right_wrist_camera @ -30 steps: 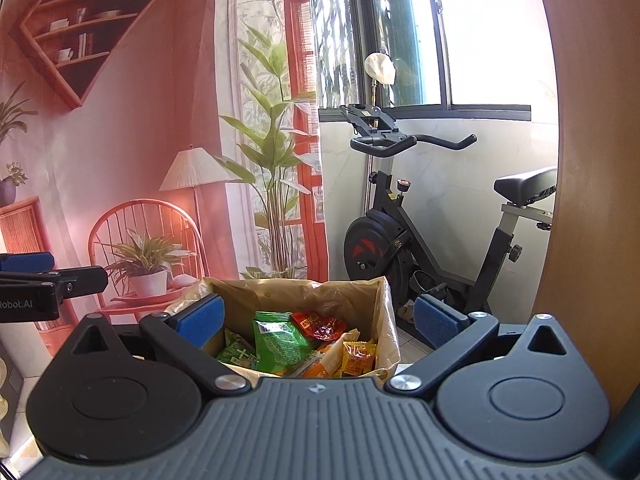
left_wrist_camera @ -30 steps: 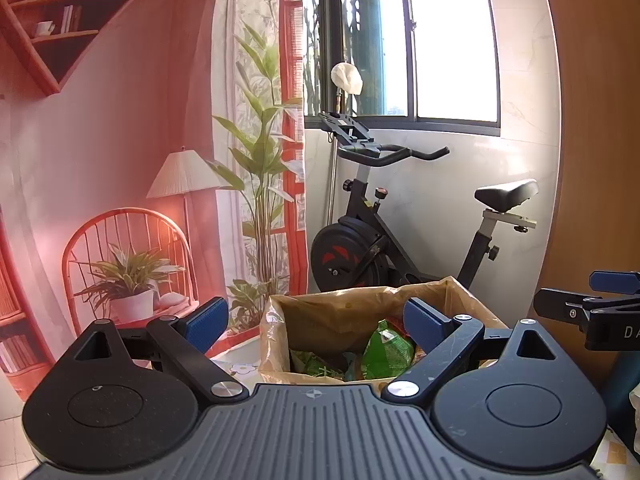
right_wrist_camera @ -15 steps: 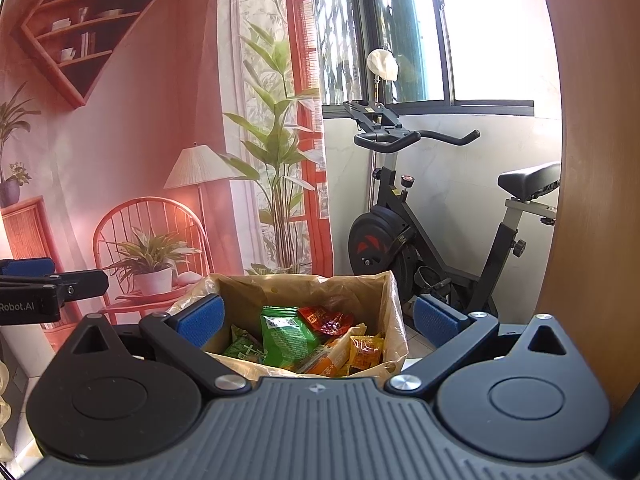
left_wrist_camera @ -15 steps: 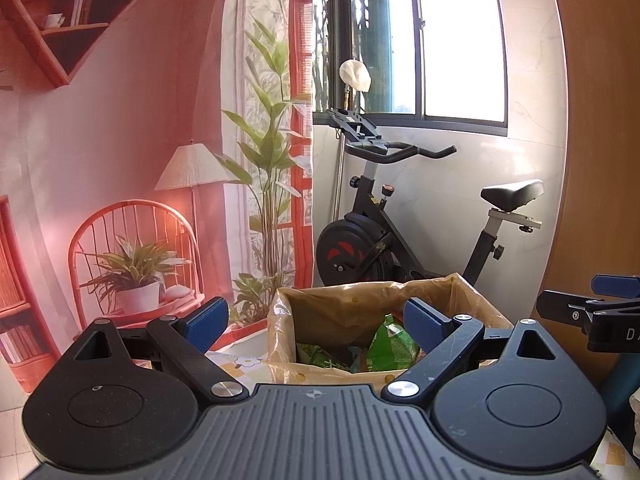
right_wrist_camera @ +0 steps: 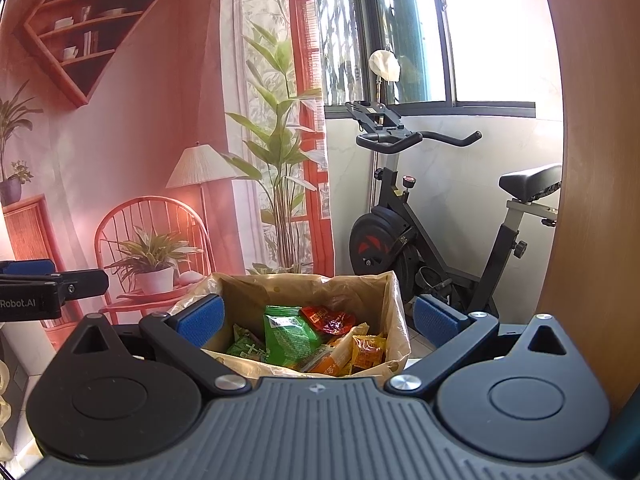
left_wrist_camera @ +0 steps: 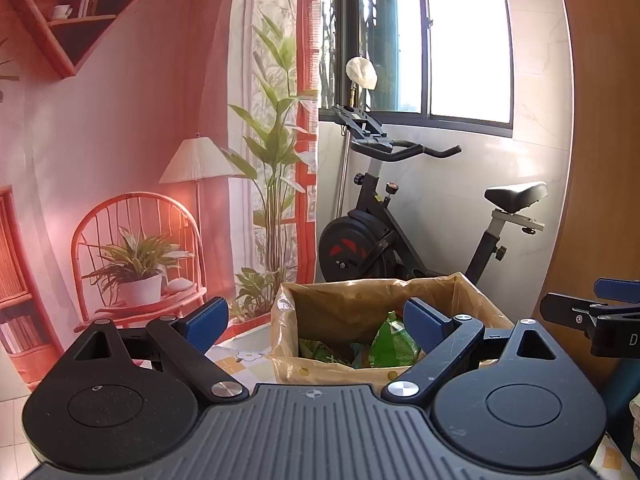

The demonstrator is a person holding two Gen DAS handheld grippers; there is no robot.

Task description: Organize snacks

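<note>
Nearest the cameras, both tongs are spread wide and empty: the left tongs (left_wrist_camera: 316,320) and the right tongs (right_wrist_camera: 318,318) each show 2 blue pads well apart with nothing between them. Just beyond stands the box (right_wrist_camera: 304,286), lined with a brownish plastic bag, on a bench (left_wrist_camera: 244,360) covered with a flowered cloth. The snacks (right_wrist_camera: 290,336) lie inside the box: a green packet leaning upright, a red one behind it, orange and yellow ones to its right. Behind the box, an exercise bike (right_wrist_camera: 404,236) stands under a window, and a printed backdrop (left_wrist_camera: 132,184) of a pink room hangs to the left.
</note>
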